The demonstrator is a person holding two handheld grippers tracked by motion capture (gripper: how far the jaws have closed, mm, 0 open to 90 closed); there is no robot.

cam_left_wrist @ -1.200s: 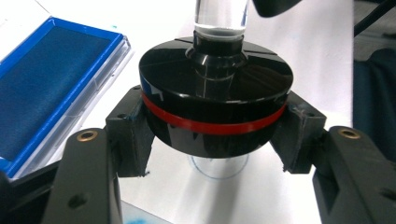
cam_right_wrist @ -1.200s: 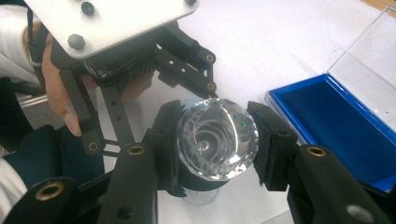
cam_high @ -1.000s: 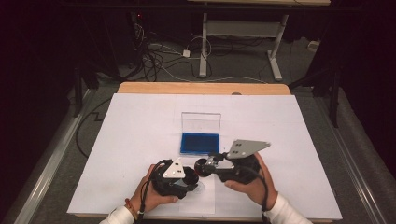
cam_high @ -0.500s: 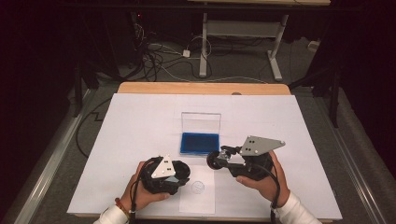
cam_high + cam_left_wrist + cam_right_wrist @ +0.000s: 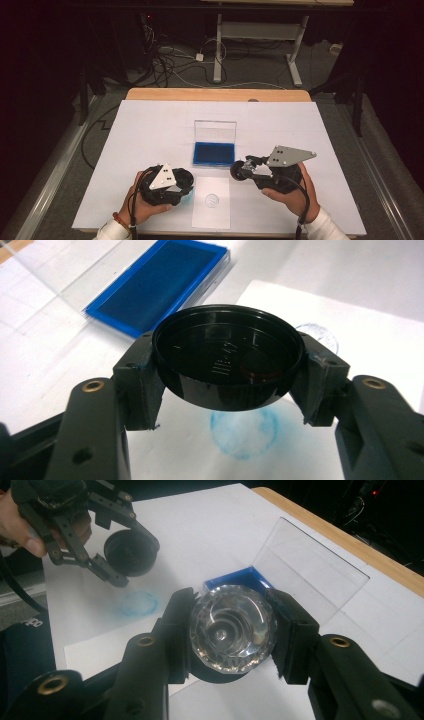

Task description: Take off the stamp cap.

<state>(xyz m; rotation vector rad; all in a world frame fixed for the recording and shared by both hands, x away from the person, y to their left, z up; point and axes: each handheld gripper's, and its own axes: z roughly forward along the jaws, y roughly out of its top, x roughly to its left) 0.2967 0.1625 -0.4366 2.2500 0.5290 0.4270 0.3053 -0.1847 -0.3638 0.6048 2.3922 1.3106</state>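
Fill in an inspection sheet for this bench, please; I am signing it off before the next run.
Surface: white sheet over a wooden table; a smaller paper lies near the front edge and carries a faint round blue print.
Job's things: blue ink pad in its clear case, lid open and upright; black round cap; clear faceted stamp.
Clutter: nothing seen.
Grippers: left gripper shut on the black round cap, above the paper; right gripper shut on the clear faceted stamp, beside the ink pad.
Cables: a black cable trails from the left gripper; loose cables on the floor behind.
Surroundings: dark room, a white desk frame beyond the table.
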